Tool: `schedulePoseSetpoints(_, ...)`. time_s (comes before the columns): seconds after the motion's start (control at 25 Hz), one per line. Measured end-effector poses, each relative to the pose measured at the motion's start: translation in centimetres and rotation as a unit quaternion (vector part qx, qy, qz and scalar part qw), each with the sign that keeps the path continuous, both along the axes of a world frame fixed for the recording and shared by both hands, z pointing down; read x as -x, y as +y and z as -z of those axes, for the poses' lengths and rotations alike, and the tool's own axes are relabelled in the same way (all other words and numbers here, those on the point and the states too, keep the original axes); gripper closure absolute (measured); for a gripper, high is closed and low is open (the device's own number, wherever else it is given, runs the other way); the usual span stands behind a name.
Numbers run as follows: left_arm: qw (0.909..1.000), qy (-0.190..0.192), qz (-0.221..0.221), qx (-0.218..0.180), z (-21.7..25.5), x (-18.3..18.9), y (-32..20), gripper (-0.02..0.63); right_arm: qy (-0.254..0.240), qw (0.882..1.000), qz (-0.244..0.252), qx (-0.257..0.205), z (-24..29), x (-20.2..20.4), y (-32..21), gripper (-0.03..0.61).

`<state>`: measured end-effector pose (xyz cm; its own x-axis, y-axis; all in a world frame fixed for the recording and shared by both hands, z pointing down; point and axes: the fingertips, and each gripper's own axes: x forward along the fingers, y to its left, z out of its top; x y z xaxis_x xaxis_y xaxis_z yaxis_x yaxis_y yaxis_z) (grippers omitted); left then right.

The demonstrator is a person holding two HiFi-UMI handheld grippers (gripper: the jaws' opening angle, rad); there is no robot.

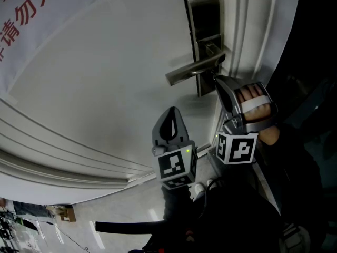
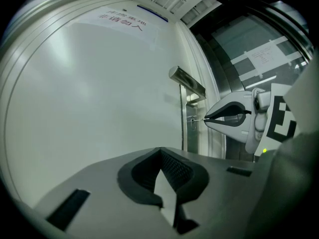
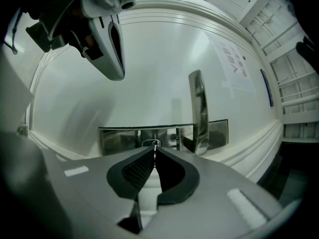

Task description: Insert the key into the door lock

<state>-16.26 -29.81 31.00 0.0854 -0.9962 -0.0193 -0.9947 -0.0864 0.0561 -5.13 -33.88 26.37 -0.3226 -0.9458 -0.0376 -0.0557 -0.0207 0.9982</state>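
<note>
The steel lock plate (image 1: 203, 33) with its lever handle (image 1: 192, 70) sits on the white door (image 1: 105, 78). My right gripper (image 1: 215, 78) is shut on a thin key (image 3: 155, 145), just under the handle. The key's tip is at the round keyhole (image 3: 148, 143) in the plate (image 3: 119, 138). From the left gripper view, the key (image 2: 198, 119) bridges the right gripper's (image 2: 205, 119) tips and the lock (image 2: 192, 121). My left gripper (image 1: 171, 111) hangs lower left of the lock, away from it, shut with nothing in it (image 2: 160, 150).
A white door frame (image 1: 247, 30) runs along the right of the lock. A paper notice with red characters (image 1: 26, 20) is stuck on the door at upper left. The handle (image 3: 199, 111) juts out just right of the key. Floor and cables show at the bottom (image 1: 68, 231).
</note>
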Motion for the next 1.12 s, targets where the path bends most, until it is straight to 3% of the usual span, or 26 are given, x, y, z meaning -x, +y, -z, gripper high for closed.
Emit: schedulePoseSetpoints(1.12, 1.0, -0.003, -0.009, 0.0, -0.03, 0.19, -0.64, 0.612, 0.002, 1.0, -0.001, -0.001, 0.11, 0.32, -0.33, 0.566)
